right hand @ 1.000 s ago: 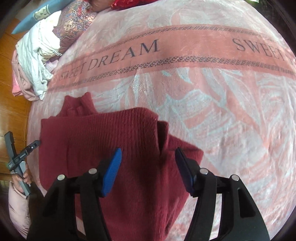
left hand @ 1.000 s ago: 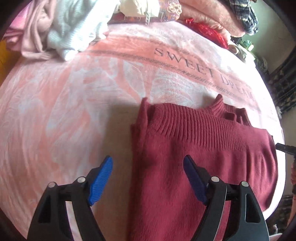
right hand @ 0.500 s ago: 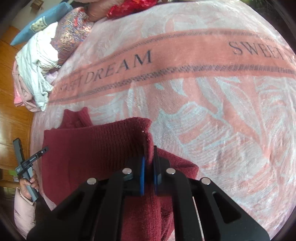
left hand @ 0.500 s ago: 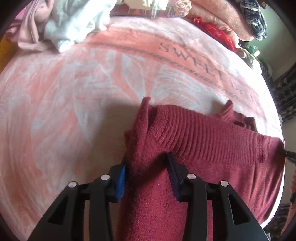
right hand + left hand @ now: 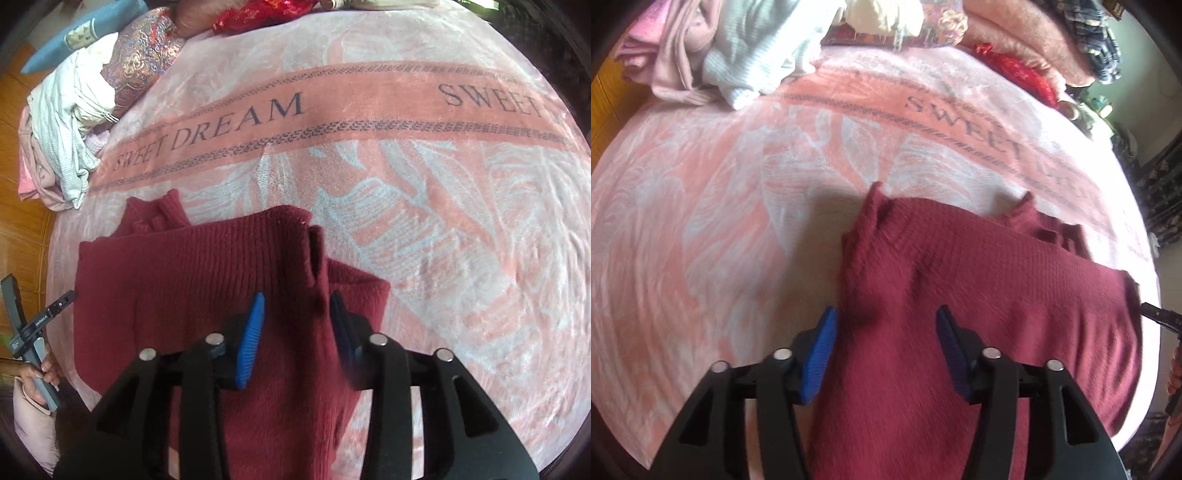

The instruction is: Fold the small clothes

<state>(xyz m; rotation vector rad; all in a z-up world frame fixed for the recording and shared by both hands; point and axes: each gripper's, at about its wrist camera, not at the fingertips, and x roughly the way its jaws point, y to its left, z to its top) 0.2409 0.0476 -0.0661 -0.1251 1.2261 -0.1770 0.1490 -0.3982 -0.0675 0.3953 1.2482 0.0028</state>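
Pink fleece blanket [image 5: 424, 229] with pale leaf patterns and a darker band lettered "SWEET DREAM" covered the bed and served as the work surface. A dark red knitted sweater [image 5: 207, 295] lay on it at the near edge, folded, with its ribbed hem turned up toward the lettered band and a ribbed collar or cuff projecting beyond that hem on the far side.

Left gripper [image 5: 884, 347] stood over the sweater's left folded edge. Its jaws had just been opening; the fabric passed between the blue pads [image 5: 820, 354], but the pads stood apart from it and were not clamping.

Right gripper [image 5: 295, 328] stood over the sweater's right folded edge, beside a short upright fold of knit. Its jaws had likewise just been opening, with fabric between them and no pressure from the pads.

Beyond the sweater, at the far left corner of the blanket, a heap of pale clothes [image 5: 70, 144] was observed, with a patterned cushion [image 5: 144, 55] beside it and a red embroidered item [image 5: 258, 11] further along. In the right wrist view, a hand [image 5: 38, 373] holding the other tool's grip appeared just left of the sweater.
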